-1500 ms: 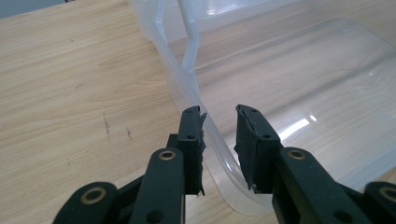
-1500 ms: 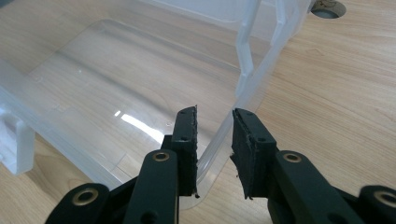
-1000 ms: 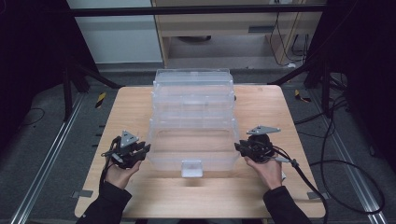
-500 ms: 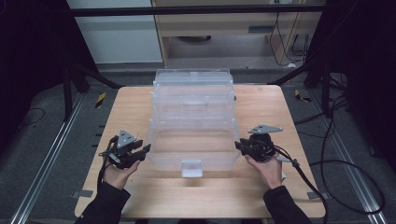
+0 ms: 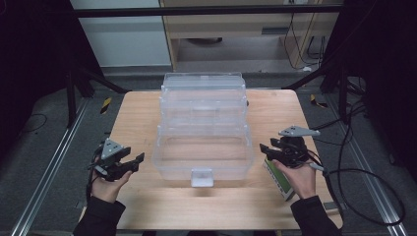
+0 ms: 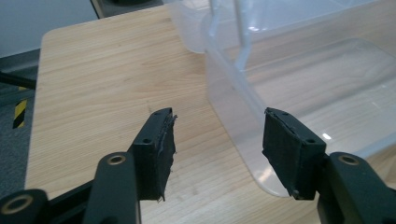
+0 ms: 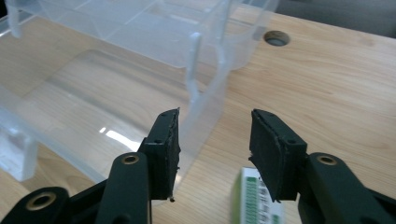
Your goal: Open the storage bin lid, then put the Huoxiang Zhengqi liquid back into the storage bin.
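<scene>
Flanking the clear plastic box (image 5: pixel 202 147) on the table (image 5: pixel 137 113): left gripper (image 5: pixel 136 160) and right gripper (image 5: pixel 264 149), jaws apart, holding nothing.

A light wooden table with rounded corners (image 5: pixel 137 123) stands on a grey carpeted floor (image 5: pixel 44 142). A small round hole (image 7: pixel 276 37) is cut through the tabletop near its far edge. A silver metal rail (image 5: pixel 49 182) runs along the floor on the left of the table, and another (image 5: pixel 376 187) on the right. A short yellow-and-black striped piece (image 5: pixel 105 104) lies on the floor near the table's far left corner, and a second one (image 5: pixel 314 101) near the far right corner. Black cables (image 5: pixel 366 174) loop over the floor on the right. Beyond the table stand a pale wooden cabinet (image 5: pixel 246 29) and, beside it, a white panel (image 5: pixel 123 34), with a black horizontal bar (image 5: pixel 196 11) crossing in front of both.
</scene>
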### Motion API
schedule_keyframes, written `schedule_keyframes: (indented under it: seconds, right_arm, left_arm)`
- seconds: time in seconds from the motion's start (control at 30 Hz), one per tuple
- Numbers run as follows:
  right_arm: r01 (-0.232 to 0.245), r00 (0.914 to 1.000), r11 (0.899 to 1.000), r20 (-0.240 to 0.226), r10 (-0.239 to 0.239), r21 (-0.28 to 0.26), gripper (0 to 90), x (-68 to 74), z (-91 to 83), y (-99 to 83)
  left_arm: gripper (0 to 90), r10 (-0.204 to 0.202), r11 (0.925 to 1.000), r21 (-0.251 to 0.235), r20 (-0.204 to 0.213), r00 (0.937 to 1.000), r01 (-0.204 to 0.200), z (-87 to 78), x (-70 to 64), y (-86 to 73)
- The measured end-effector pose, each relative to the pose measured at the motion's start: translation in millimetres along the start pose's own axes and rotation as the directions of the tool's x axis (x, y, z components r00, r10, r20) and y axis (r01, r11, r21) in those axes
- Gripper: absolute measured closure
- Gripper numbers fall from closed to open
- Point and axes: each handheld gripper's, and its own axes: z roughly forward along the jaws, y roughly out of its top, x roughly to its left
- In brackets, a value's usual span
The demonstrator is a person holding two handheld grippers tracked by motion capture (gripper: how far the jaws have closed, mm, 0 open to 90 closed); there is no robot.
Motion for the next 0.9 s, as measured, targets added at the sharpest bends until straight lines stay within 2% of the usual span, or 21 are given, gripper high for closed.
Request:
schedule_keyframes:
  seconds: [0.17, 0.33, 0.43, 0.57, 0.9]
  right_arm:
    - [-0.003, 0.9996, 1.0, 0.029, 0.002, 0.024, 44.8, -11.5, -14.1, 4.9]
    - [0.004, 0.9997, 0.998, 0.025, -0.005, 0.058, 38.0, -17.8, -25.4, 7.2]
    - [0.013, 0.9996, 0.997, 0.025, -0.015, 0.078, 36.1, -18.4, -31.6, 6.2]
    - [0.025, 0.9993, 0.995, 0.024, -0.027, 0.1, 34.4, -18.3, -38.5, 4.0]
    - [0.048, 0.9986, 0.982, 0.011, -0.051, 0.185, 32.9, -19.4, -44.6, 4.5]
  left_arm:
    - [40.3, -0.023, 0.9997, 0.005, -0.026, 0.9994, 0.023, 1.2, 9.9, -6.0]
    - [39.5, -0.03, 0.9992, 0.026, -0.036, 0.9989, 0.031, 5.2, 13.7, -10.8]
    - [39.3, -0.034, 0.9987, 0.036, -0.039, 0.9987, 0.035, 8.8, 14.4, -12.3]
    - [38.5, -0.018, 0.9984, 0.053, -0.049, 0.9987, 0.02, 12.1, 14.7, -15.6]
    - [37.0, -0.019, 0.9959, 0.087, -0.064, 0.9978, 0.025, 19.6, 18.6, -21.6]
